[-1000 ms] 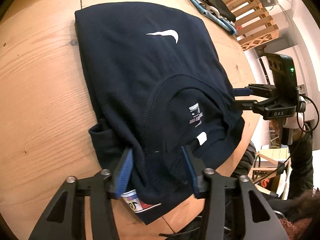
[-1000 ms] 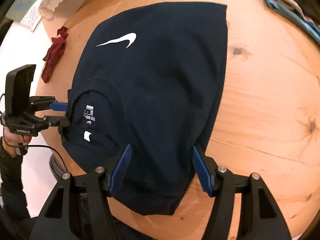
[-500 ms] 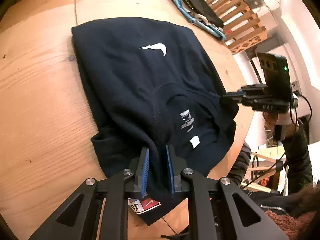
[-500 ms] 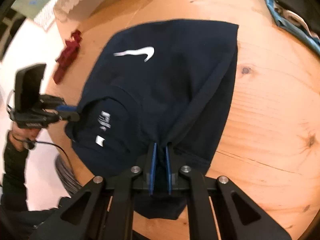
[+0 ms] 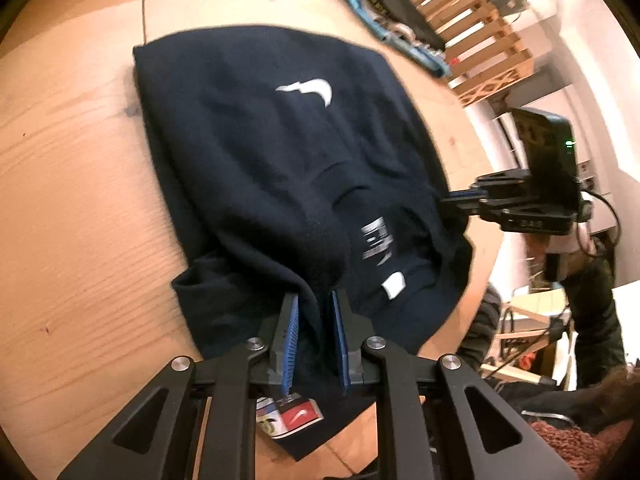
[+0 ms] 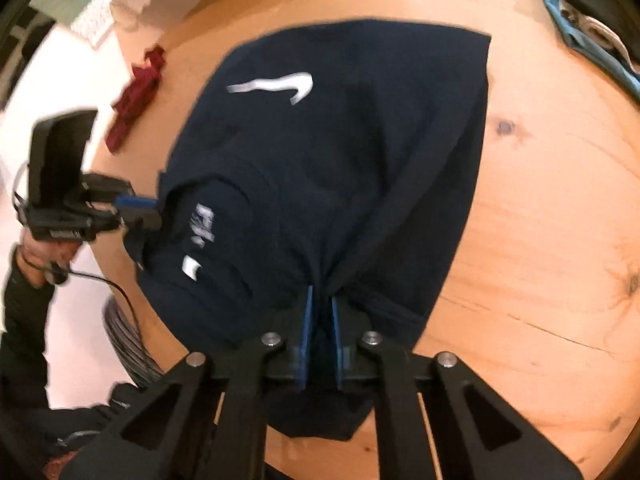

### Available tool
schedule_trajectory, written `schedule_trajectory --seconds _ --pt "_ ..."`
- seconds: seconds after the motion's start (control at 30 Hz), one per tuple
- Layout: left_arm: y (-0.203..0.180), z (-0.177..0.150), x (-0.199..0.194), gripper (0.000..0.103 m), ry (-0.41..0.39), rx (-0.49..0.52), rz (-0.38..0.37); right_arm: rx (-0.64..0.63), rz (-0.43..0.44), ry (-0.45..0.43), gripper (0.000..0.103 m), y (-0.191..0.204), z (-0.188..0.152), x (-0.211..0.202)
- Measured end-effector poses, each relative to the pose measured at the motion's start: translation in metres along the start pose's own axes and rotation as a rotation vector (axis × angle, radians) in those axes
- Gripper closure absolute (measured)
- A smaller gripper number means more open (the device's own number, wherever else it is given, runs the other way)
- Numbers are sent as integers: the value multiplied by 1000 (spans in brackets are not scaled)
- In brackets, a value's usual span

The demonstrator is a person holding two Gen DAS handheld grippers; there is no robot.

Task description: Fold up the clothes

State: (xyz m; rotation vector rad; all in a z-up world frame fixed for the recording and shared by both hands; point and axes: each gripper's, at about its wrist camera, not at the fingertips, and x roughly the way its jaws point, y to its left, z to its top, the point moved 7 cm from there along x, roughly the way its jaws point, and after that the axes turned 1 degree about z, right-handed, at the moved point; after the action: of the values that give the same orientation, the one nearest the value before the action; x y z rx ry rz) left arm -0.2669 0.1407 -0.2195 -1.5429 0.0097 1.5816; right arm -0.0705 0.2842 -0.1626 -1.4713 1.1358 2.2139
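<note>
Left gripper (image 5: 315, 320): jaws narrowed onto a bunched pleat of the navy T-shirt (image 5: 280, 152) at its collar end. Right gripper (image 6: 320, 320): likewise clamped on gathered cloth at the opposite shoulder. The shirt lies on the round wooden table (image 5: 72, 208), sides turned under, near end rising off the wood, far end flat. Judgement: a lengthwise fold is in hand; the next move calls for carrying both grips level toward the far hem. Both tools sit low, pointing across the table; a hand (image 6: 44, 252) holds the left one.
</note>
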Motion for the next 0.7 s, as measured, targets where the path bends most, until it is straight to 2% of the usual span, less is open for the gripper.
schedule_trajectory --seconds 0.13,0.33,0.43,0.53,0.63,0.7 --pt "-4 2 -18 92 -53 -12 -59 -15 27 -35 96 5 1 -13" --pt "-11 -7 -47 96 -85 6 -76 -25 50 -50 96 11 -7 -40" --pt "-15 -14 -60 99 -101 15 -92 -30 42 -40 96 25 -12 -35" --pt "-14 -27 -46 99 -54 17 -69 -30 0 -25 96 30 -18 -21" --pt "-2 -35 -28 98 -18 -5 -36 -69 -157 -9 96 22 -18 -1" --pt "-5 -36 -20 92 -1 -1 -44 -48 -198 5 91 14 -16 7"
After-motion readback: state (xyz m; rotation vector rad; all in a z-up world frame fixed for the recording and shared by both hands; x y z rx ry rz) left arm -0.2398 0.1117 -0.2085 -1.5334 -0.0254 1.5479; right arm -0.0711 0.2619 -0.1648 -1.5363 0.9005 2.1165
